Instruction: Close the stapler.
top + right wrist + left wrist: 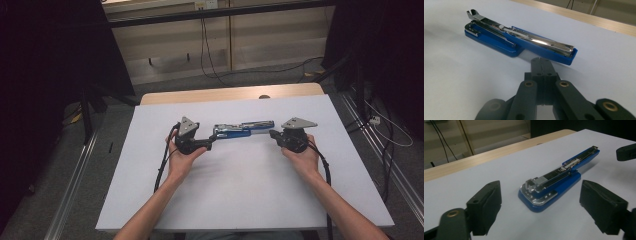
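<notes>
A blue stapler (240, 130) lies swung open flat on the white table top (250, 195), its shiny metal magazine facing up. My left gripper (210, 142) is at the stapler's left end, held low over the table. In the left gripper view this gripper (541, 192) is open, its black pads either side of the stapler's (549, 187) rounded base end without touching it. My right gripper (274, 135) is at the stapler's right end. Its jaws (541, 62) are shut with nothing between them, their tip just short of the stapler's (524, 42) blue end.
A wooden strip (225, 94) runs along the table's far edge. Black cables (205, 50) hang and trail over the grey floor behind. Metal rails (75, 175) flank the table on both sides, and dark curtains stand at left and right.
</notes>
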{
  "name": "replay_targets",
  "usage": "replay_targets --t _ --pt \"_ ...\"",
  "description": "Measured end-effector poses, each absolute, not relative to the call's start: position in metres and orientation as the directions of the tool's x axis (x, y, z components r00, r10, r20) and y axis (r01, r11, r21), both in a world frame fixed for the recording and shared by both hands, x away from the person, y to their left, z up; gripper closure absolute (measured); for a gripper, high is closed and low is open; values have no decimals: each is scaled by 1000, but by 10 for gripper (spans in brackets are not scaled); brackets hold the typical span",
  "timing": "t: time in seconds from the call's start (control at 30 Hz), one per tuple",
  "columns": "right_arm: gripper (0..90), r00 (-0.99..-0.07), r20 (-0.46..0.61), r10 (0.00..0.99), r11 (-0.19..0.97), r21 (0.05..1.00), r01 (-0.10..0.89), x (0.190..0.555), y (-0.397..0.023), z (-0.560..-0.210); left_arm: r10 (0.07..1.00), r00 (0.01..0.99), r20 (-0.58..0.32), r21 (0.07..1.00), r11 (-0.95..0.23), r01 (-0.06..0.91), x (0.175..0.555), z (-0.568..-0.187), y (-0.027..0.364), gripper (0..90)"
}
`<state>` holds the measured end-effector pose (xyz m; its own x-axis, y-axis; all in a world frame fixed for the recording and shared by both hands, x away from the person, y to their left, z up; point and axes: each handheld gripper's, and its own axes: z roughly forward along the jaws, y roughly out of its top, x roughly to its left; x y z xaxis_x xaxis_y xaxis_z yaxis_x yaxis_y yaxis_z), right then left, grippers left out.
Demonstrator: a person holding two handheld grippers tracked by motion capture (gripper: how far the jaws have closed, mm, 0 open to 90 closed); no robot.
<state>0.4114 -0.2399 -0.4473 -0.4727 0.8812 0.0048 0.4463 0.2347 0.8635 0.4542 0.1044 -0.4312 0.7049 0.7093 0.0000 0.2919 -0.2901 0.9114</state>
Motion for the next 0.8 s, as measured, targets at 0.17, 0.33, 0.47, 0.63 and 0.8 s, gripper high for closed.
replay_targets --t 0.17,0.33,0.47,0.63,0.8 --pt "900 -469 8 883 232 862 452 412 -242 -448 687 726 -31 909 -282 306 458 -430 103 440" --pt "900 -477 9 879 237 859 454 413 -243 -449 676 735 -48 907 -279 316 461 -431 101 597" --pt "900 -478 9 878 240 857 457 414 -243 -449 661 749 -46 902 -294 316 463 -434 97 725" --pt "900 -478 11 878 241 854 462 415 -244 -450 654 755 -40 894 -315 320 465 -437 93 834" --pt "900 -477 20 879 237 849 472 416 -244 -451 618 785 -40 891 -333 308 468 -437 87 900"
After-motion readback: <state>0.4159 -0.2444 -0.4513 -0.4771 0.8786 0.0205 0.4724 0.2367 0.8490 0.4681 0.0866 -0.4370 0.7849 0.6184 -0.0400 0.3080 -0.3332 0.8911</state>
